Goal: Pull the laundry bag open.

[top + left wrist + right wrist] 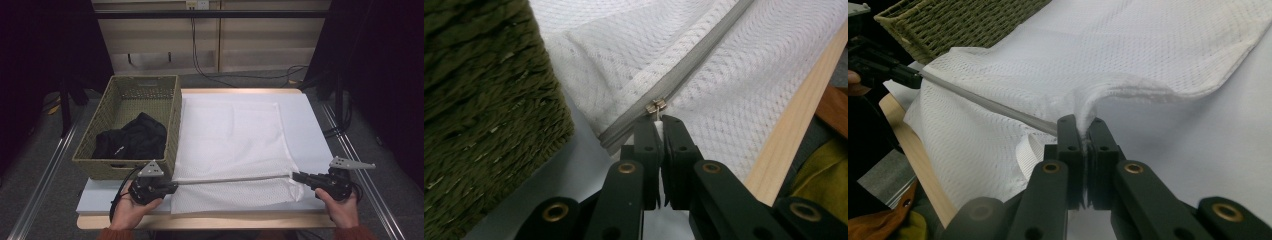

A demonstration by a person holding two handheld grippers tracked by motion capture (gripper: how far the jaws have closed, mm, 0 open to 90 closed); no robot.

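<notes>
White mesh zippered laundry bag (230, 145), grey zipper (232, 179) running left-right across the lower frame, stretched between left gripper (174, 185) clamping the pull and right gripper (295, 176) clenching the fabric end.

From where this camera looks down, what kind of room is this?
Probably a staged recording workspace, not a home: dark curtains flank the table, metal rails run along the floor, and cables hang down the back wall.

surface: white-topped table (310, 125) | on it: white mesh bag (230, 145), green woven basket (100, 125)
</notes>
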